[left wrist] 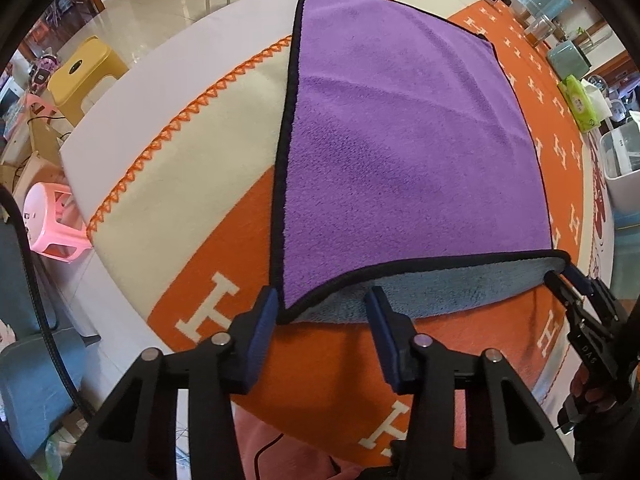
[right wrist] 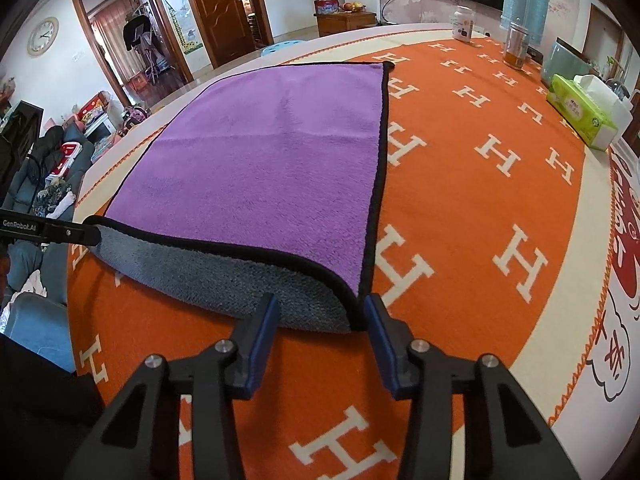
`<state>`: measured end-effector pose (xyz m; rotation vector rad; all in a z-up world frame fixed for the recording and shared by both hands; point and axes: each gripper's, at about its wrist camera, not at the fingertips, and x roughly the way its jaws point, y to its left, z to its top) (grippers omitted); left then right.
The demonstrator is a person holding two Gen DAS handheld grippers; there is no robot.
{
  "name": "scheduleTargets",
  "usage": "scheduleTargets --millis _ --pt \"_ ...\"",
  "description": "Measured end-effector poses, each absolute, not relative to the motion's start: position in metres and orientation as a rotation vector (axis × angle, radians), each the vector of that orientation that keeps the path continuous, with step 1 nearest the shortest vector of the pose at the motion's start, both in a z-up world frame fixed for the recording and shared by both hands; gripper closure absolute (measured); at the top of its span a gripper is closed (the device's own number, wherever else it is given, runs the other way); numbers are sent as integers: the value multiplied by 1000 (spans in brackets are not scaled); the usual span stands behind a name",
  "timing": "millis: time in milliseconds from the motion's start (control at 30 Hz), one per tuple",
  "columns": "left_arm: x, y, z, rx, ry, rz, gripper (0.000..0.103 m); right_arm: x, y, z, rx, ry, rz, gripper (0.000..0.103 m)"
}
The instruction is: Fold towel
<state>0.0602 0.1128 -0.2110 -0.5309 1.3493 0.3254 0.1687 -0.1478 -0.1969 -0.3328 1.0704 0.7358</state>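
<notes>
A purple towel (left wrist: 400,132) with black trim and a grey underside lies spread on the orange blanket; it also shows in the right wrist view (right wrist: 260,168). Its near edge is raised off the blanket, showing the grey side. My left gripper (left wrist: 322,304) stands wide open at the towel's near left corner, its jaws either side of the hem, not closed on it. My right gripper (right wrist: 322,312) stands wide open at the near right corner. Each gripper's tips appear in the other's view, touching the opposite corner: the right (left wrist: 568,276), the left (right wrist: 86,234).
The orange blanket (right wrist: 480,208) with white H letters covers the table. A green tissue pack (right wrist: 580,114), a glass jar (right wrist: 516,50) and a white bottle (right wrist: 463,24) stand at the far right. Pink (left wrist: 52,220) and yellow (left wrist: 86,74) stools stand left of the table.
</notes>
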Motion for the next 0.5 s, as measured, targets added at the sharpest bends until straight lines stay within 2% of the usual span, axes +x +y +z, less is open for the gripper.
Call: scheduleTargets --millis 133,267,500 --pt "56 113 -211 -509 1354 333 68 168 -153 -193 -333 1064 734 67" --pt "53 115 -211 -476 1371 353 83 168 -155 -192 -340 1063 733 77" --pt "57 113 -210 -453 1368 344 94 167 -158 -188 -345 1054 728 90"
